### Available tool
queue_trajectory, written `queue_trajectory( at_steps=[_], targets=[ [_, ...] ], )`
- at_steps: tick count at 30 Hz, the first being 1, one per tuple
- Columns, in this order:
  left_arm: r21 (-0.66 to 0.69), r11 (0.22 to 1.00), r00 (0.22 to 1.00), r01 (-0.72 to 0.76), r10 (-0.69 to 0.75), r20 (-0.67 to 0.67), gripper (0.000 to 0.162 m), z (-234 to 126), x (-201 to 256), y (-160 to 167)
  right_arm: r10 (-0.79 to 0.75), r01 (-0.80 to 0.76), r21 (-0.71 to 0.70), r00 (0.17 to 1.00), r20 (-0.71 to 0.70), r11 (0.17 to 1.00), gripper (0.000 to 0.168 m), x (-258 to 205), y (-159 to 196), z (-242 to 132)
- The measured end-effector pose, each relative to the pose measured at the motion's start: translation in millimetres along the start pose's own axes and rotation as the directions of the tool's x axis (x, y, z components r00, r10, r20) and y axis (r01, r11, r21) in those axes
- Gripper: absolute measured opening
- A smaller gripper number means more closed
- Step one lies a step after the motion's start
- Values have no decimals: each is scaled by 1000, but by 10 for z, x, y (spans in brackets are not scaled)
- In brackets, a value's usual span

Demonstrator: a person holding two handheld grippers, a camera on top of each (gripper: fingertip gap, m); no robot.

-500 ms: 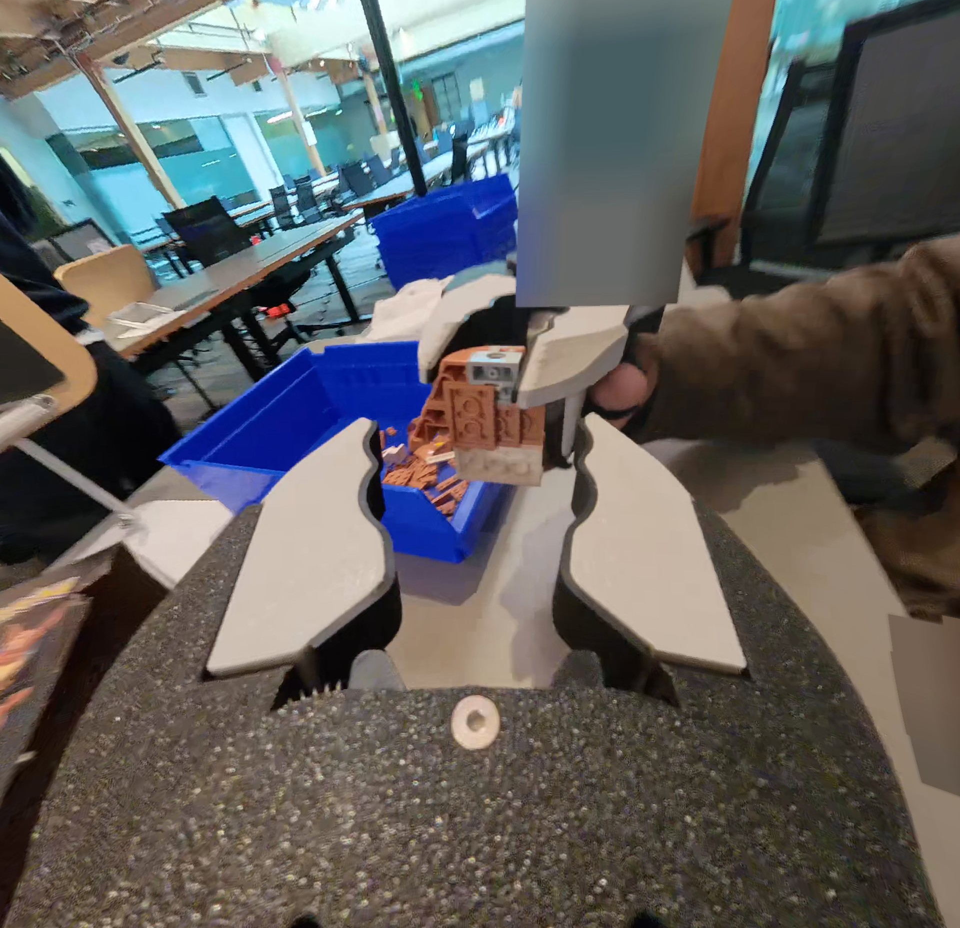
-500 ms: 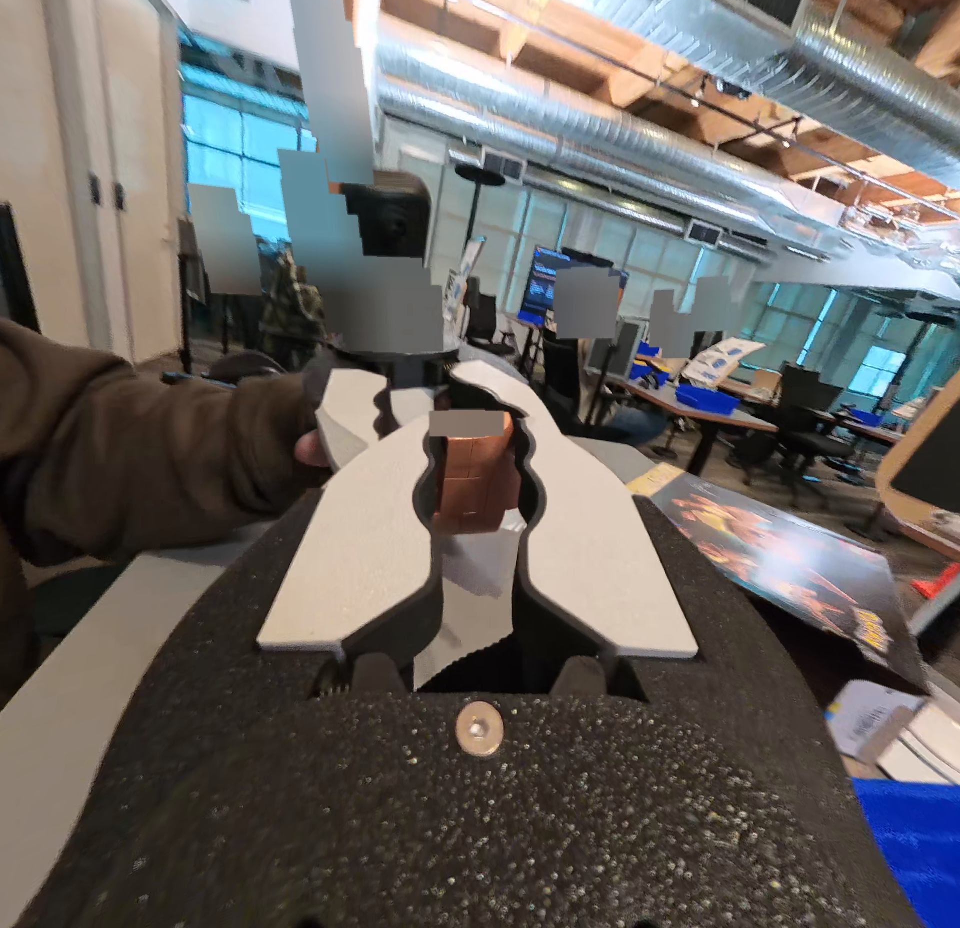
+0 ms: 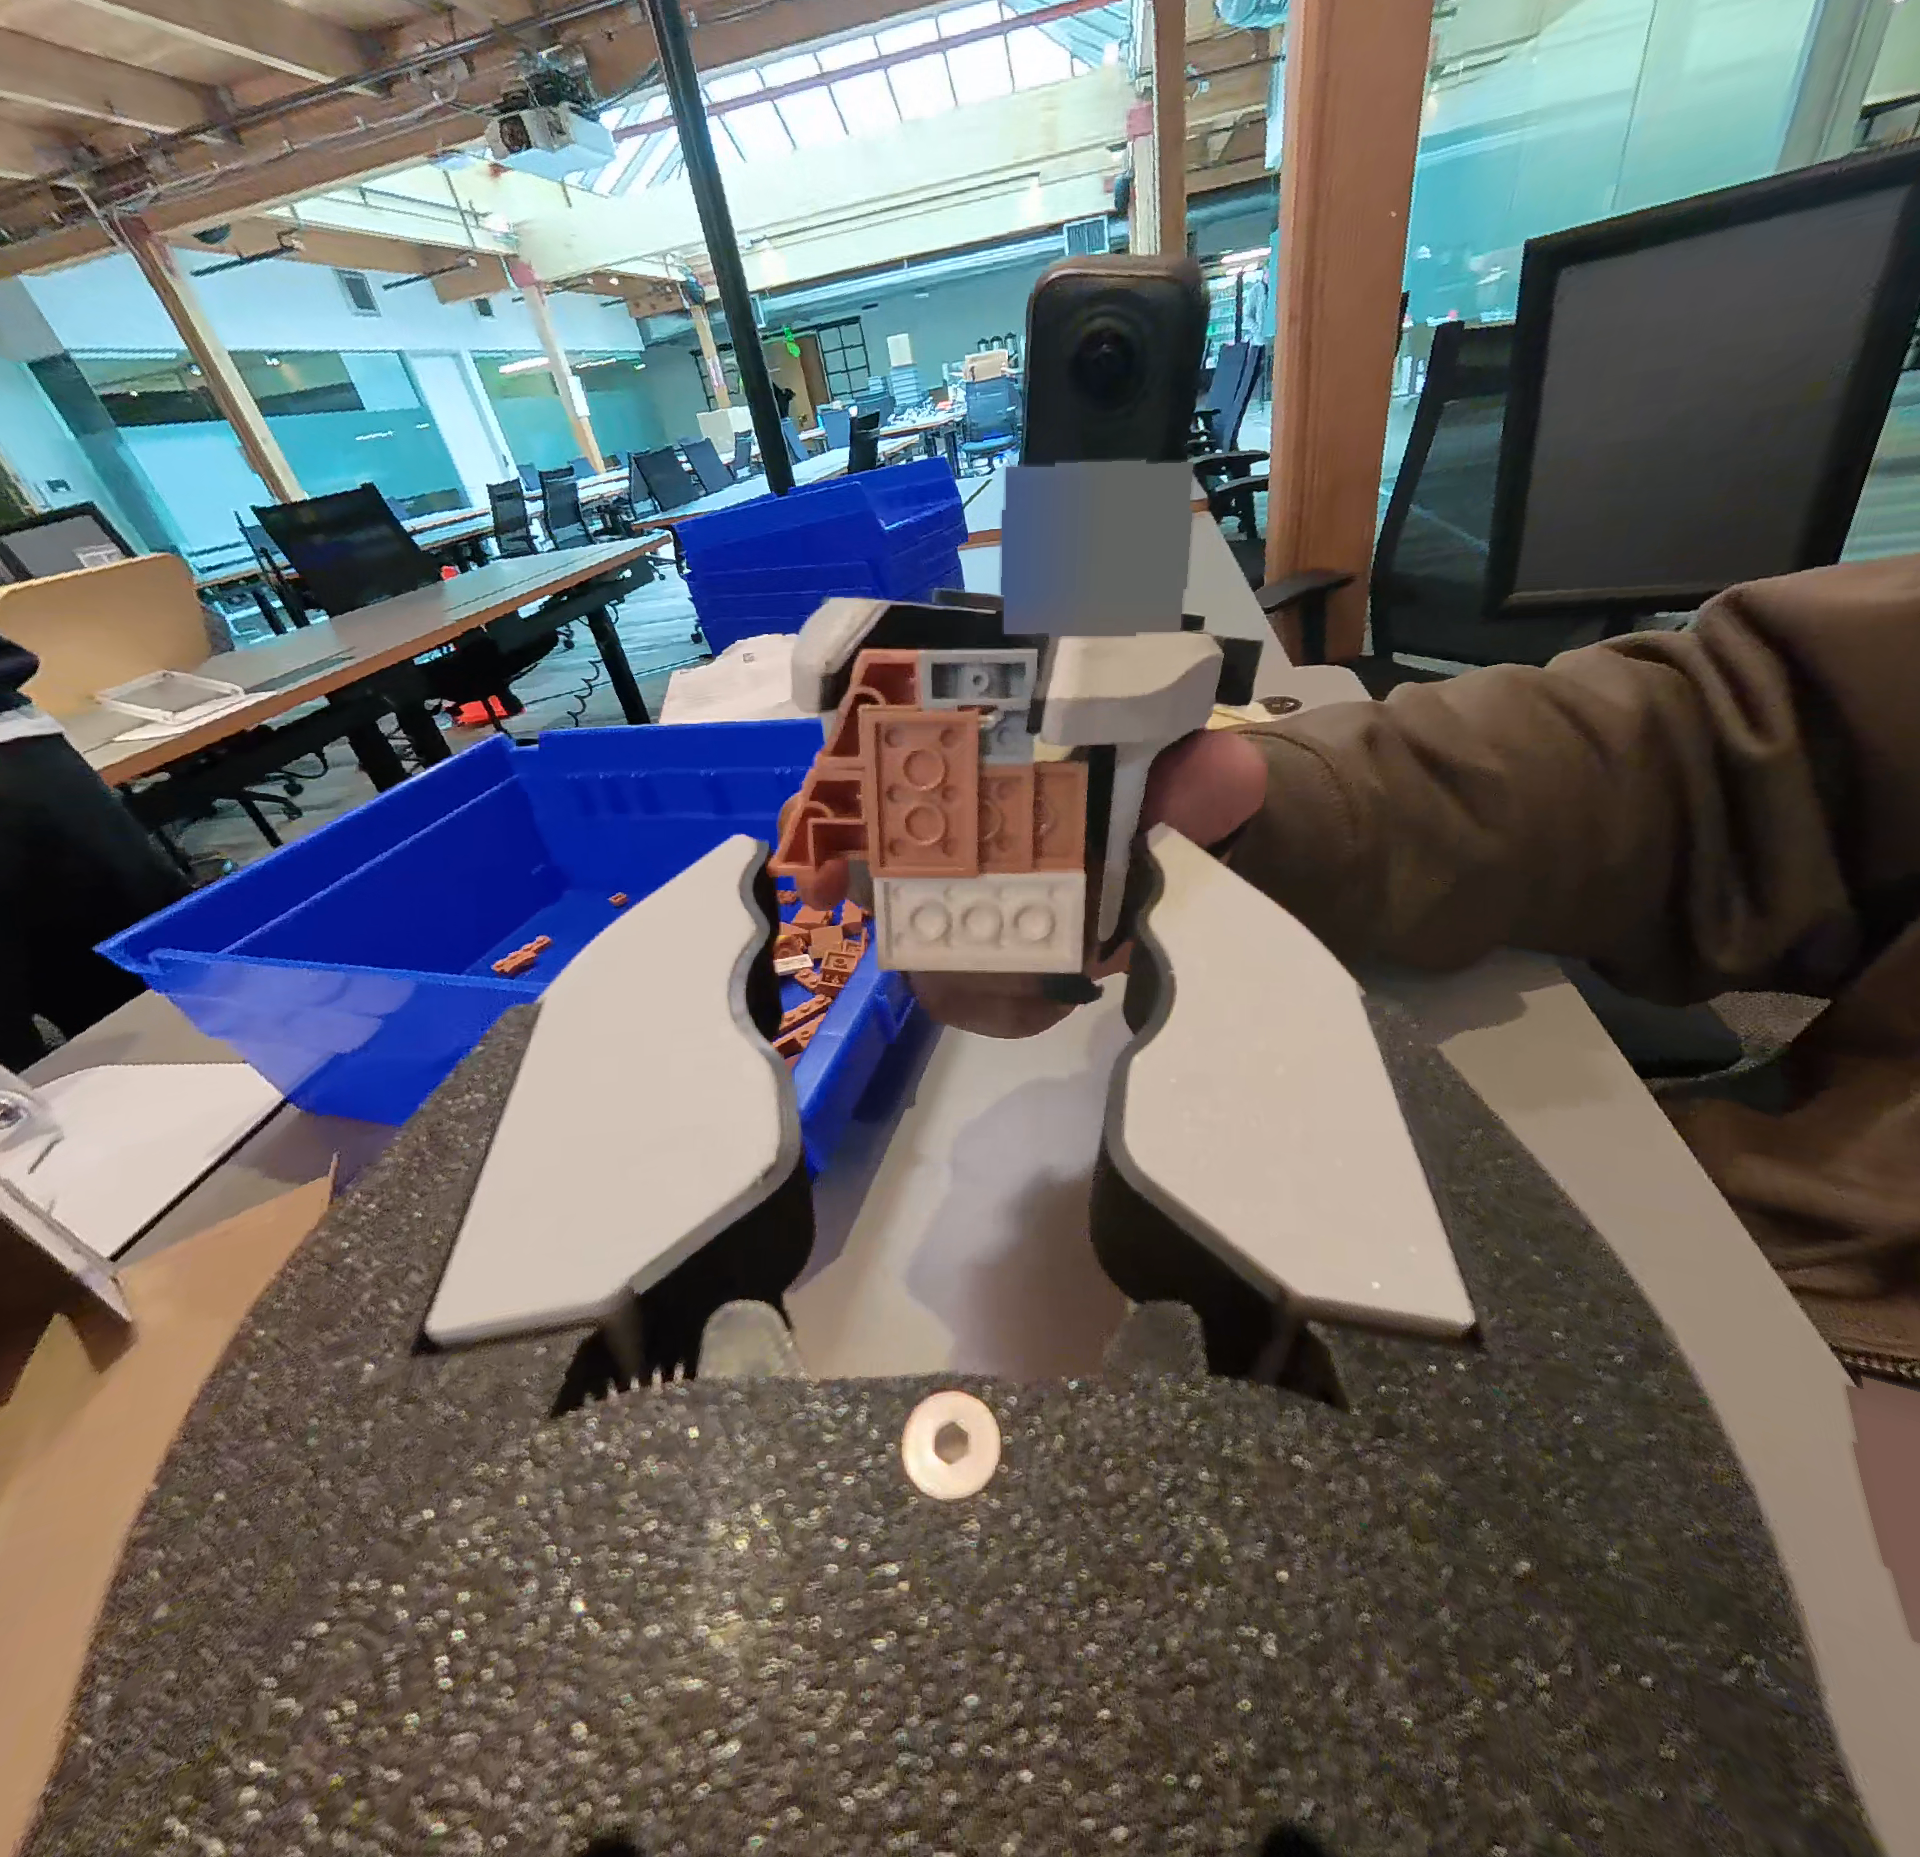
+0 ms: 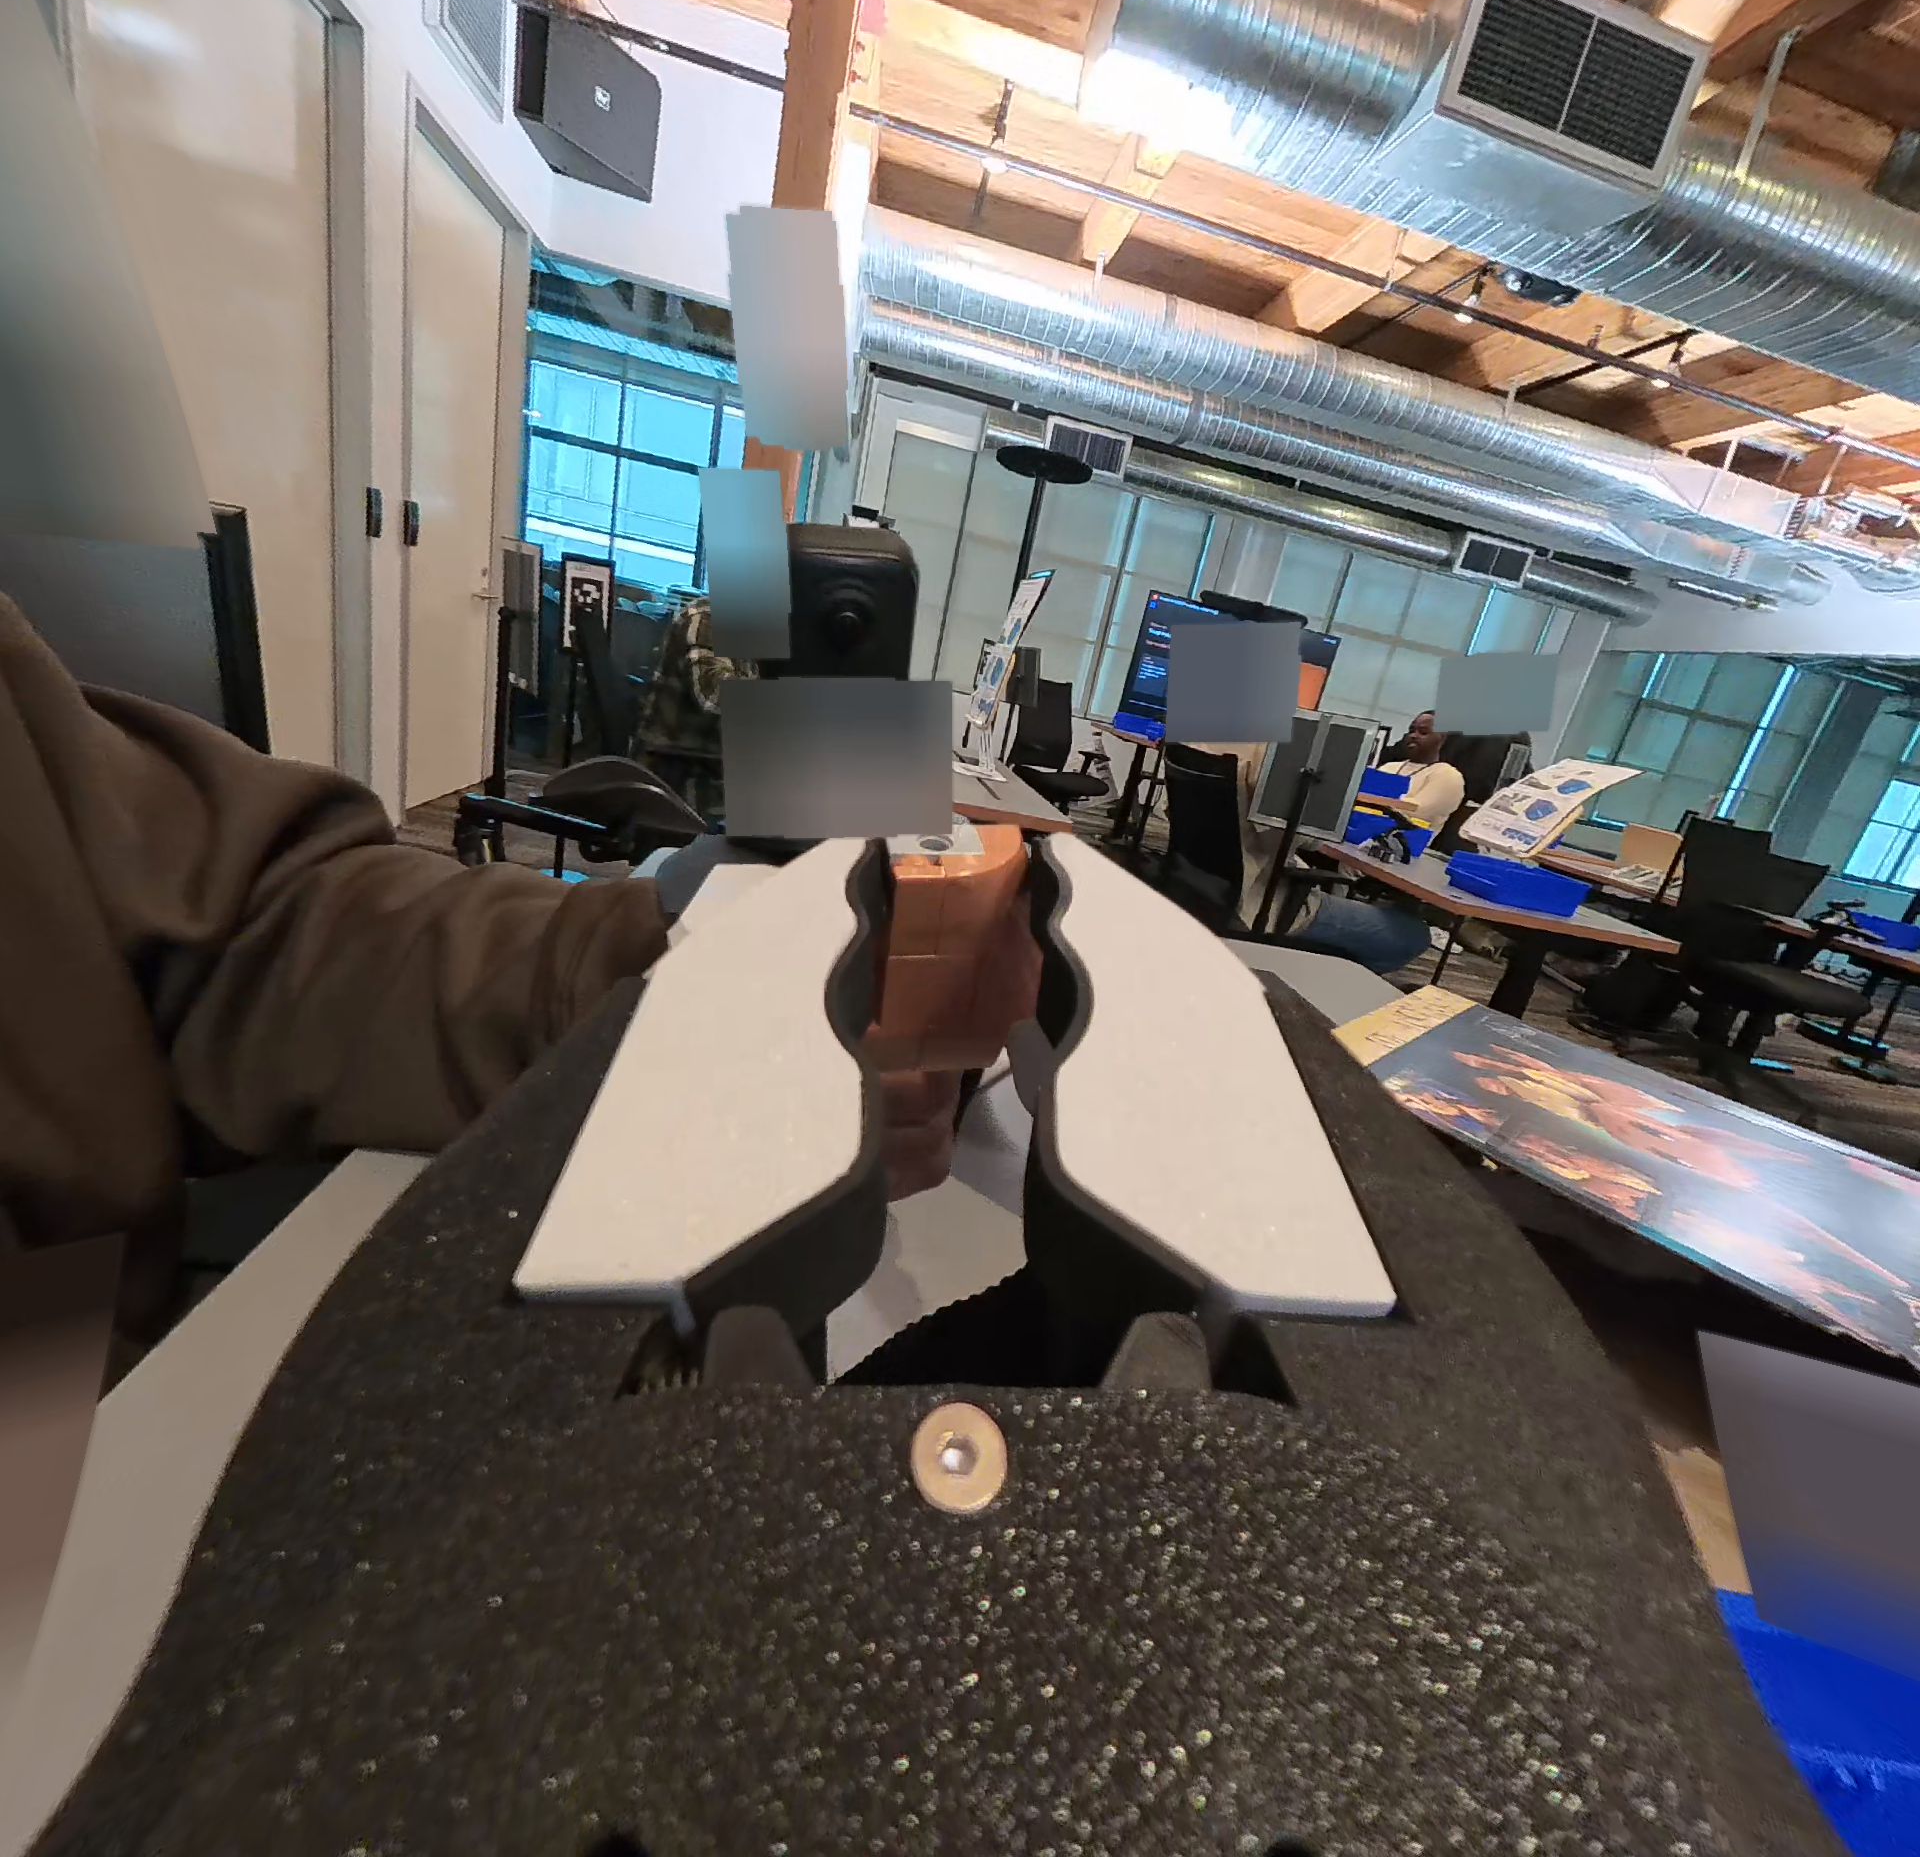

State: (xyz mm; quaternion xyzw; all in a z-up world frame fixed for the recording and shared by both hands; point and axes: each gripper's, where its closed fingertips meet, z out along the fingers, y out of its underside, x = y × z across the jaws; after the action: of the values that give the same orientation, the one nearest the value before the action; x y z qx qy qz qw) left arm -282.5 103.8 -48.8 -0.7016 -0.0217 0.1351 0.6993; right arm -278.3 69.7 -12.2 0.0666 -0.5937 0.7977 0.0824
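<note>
Bench carries the blue bin of loose brown pieces. Above its edge the right gripper clamps the brown-and-grey brick assembly; the left gripper gapes wide, empty, just short. Best square up, then close gently on the grey base.

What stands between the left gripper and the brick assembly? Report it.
Nothing visible. The left gripper is open, and the brick assembly sits straight ahead of its fingertips, clamped in the right gripper.
</note>
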Motion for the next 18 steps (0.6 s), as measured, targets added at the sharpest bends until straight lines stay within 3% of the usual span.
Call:
queue_trajectory(
  at_steps=[8,18],
  targets=[
    [66,997,1000,29,-29,2,56,-5,-7,-30,-17,17,10,1000,-21,1000,27,22,-54,-84],
    [203,966,984,160,-139,-114,56,-110,51,-206,39,-39,5,999,27,999,27,-54,-65,-98]
  ],
)
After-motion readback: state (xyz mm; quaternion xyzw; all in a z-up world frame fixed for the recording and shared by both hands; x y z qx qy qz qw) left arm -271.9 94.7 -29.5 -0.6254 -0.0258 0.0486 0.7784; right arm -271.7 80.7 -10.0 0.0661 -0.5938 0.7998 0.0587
